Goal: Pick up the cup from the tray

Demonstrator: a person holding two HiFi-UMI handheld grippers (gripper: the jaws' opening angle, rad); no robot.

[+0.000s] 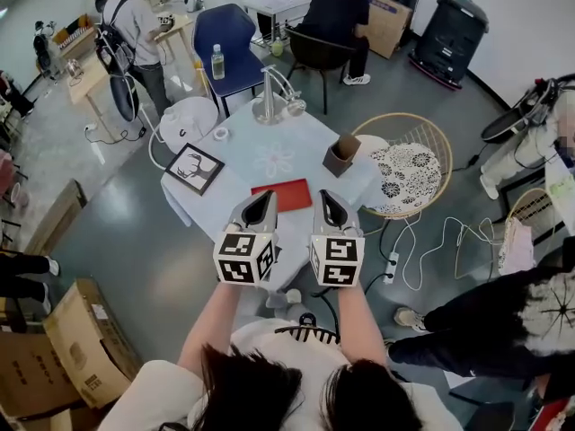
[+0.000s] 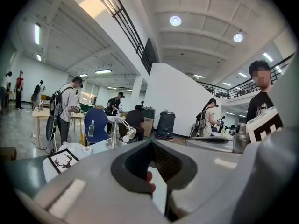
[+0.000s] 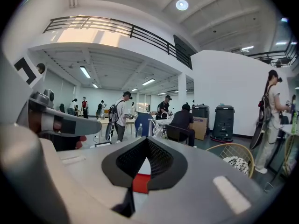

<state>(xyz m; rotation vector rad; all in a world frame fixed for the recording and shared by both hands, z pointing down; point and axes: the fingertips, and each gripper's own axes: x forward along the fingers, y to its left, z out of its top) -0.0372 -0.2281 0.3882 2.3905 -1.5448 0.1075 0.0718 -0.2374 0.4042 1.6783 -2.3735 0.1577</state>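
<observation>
The left claw (image 1: 261, 197) hovers over the near edge of the bench (image 1: 241, 151), its jaws a narrow crack apart, with only cloth showing through. Just ahead lies the flat red tray (image 1: 280, 195), which looks bare. The right claw (image 1: 326, 196) hangs alongside, jaws fully together and empty. The brown cup (image 1: 341, 153) stands on the bench beyond and right of the tray, apart from it. Both claws point at the bench, level and paired, probably a neutral stance that suits a coming reach or a finished one.
</observation>
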